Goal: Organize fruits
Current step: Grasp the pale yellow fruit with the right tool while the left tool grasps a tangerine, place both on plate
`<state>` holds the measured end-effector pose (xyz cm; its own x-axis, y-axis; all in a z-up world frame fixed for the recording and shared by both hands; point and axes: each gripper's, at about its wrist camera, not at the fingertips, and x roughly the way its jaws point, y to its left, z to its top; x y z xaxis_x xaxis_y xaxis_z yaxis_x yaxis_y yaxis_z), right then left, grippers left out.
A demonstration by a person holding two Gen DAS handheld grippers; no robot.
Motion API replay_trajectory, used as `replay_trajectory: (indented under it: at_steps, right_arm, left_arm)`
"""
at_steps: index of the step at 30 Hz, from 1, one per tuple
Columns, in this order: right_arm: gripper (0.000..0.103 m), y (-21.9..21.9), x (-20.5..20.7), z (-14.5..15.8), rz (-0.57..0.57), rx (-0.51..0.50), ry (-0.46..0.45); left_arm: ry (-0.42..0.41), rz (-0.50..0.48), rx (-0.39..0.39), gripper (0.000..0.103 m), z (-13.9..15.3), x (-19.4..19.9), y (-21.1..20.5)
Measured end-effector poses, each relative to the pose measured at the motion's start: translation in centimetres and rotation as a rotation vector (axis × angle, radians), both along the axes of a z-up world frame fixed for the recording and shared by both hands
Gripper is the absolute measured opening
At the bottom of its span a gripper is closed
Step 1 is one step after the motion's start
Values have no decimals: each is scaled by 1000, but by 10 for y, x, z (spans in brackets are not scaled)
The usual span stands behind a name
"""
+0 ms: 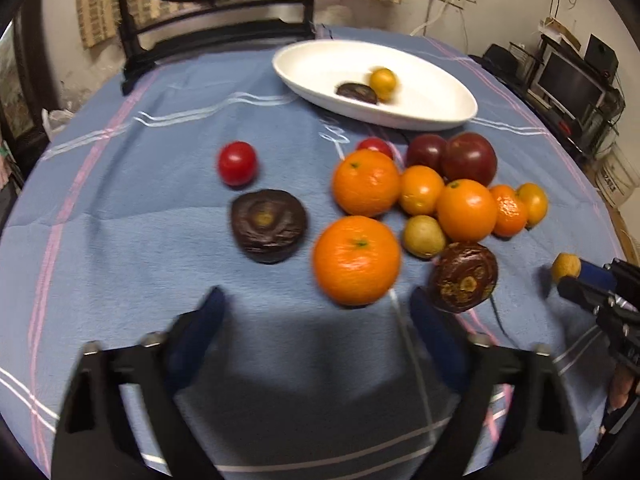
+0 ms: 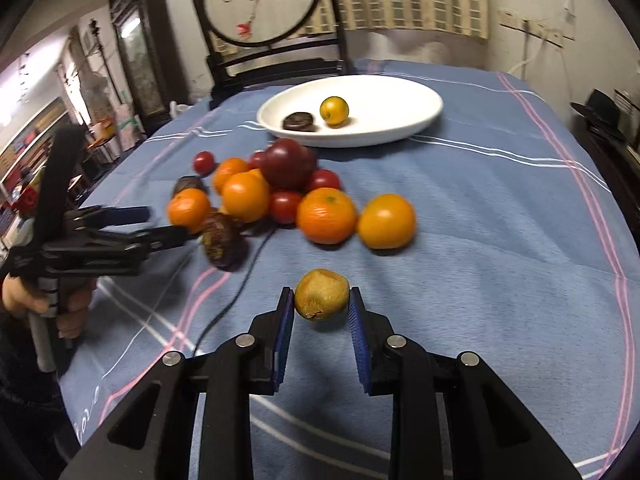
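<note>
kiwi [image 2: 321,295] sits clamped in the right gripper [image 2: 321,304]; left gripper [image 1: 316,304] spread apart above the cloth [image 1: 120,208], oranges [image 1: 356,260] and a dark fruit [image 1: 463,277] crowding its tips.

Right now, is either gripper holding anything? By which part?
Right gripper: the small brownish-yellow fruit sits between its blue pads, gripped across its sides near the fingertips. Left gripper: open, nothing between its fingers.

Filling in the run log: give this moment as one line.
left gripper: open, empty | right gripper: shut on kiwi | white dish: two fruits | pile on table
</note>
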<state>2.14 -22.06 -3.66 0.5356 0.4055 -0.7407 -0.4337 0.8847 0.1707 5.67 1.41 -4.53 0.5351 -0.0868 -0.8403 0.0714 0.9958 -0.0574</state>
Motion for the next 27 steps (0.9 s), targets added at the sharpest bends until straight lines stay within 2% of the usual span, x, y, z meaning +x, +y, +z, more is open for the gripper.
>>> replay_trajectory:
  at_steps: [5,7,9,13,18,24,27]
  right_arm:
    - [28,-2,-5,2,18,21,-4]
    - [28,-2,-6,2,23,26,-3]
    - [28,-3,-7,3,22,28,-4]
    - [28,0,-6,7,29,17,-16]
    - [28,5,10,39,29,18,-97]
    - [28,30,57,84,18,27,-218]
    - [28,45,92,84,-8,8,-217]
  left_arm:
    - [3,-14,31,68,-3,16,-14]
    - [6,-14,34,54,-4,23,-17]
    - [2,-36,15,45,-1,26,-18]
    - [9,-54,-39,44,9,19,-15]
    - [-88,-92,-63,44,51,19,-15]
    - [-157,-68,-56,44,82,69,-18]
    - [-143,-18,-63,44,81,105,-16]
